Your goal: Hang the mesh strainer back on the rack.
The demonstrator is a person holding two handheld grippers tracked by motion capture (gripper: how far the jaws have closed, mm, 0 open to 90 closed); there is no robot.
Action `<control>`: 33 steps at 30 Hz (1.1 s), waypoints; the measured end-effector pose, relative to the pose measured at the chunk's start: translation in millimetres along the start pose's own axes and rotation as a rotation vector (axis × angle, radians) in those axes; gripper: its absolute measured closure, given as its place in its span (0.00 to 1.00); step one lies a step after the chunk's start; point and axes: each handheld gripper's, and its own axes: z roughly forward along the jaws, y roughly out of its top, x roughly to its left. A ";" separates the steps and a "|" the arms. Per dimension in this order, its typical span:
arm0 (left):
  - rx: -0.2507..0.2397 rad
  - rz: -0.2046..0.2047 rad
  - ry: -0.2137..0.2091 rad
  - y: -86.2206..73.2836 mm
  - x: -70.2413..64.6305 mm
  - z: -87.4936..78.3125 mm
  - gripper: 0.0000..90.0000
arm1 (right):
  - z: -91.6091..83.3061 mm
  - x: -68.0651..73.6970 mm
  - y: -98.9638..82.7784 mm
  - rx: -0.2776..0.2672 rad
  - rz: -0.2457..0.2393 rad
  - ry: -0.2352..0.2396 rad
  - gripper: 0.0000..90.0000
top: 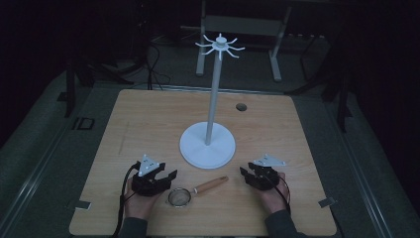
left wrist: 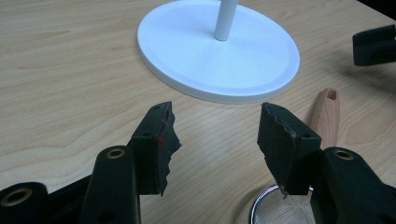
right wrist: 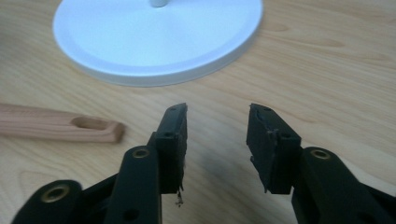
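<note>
Two handheld grippers rest low on a pale wooden table point(top: 148, 119), one on each side of a small sieve point(top: 179, 197) with a round wire-mesh bowl and a turned wooden handle point(top: 210, 185). The sieve lies flat near the table's front edge, its bowl just beside the left gripper point(top: 166, 177) and its handle angled toward the right gripper point(top: 247, 174); neither gripper touches it. Both grippers stand open with nothing between the jaws.

Behind the sieve stands a white rack point(top: 207, 145): a smooth round base, a slim upright pole and a crown of curved hooks point(top: 219, 46) at the top. The base sits between and just beyond the two grippers. A small dark grommet hole point(top: 241, 106) marks the tabletop farther back.

From the left gripper's own camera, the mesh bowl's metal rim point(left wrist: 261, 205) peeks out under one jaw and the handle's slotted end point(left wrist: 327, 114) rises past it, with the rack base point(left wrist: 187, 51) ahead. The right gripper's camera catches the handle's hanging slot point(right wrist: 91, 123) lying well to one side of its jaws point(right wrist: 217, 123), and bare wood grain between them. The worn black pads point(right wrist: 264, 140) look chipped and ragged at the edges.
</note>
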 end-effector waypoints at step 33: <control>0.176 0.182 -0.170 44.8 -26.6 17.5 0.54 | -23.2 -41.7 -4.7 0.004 0.061 -0.103 0.59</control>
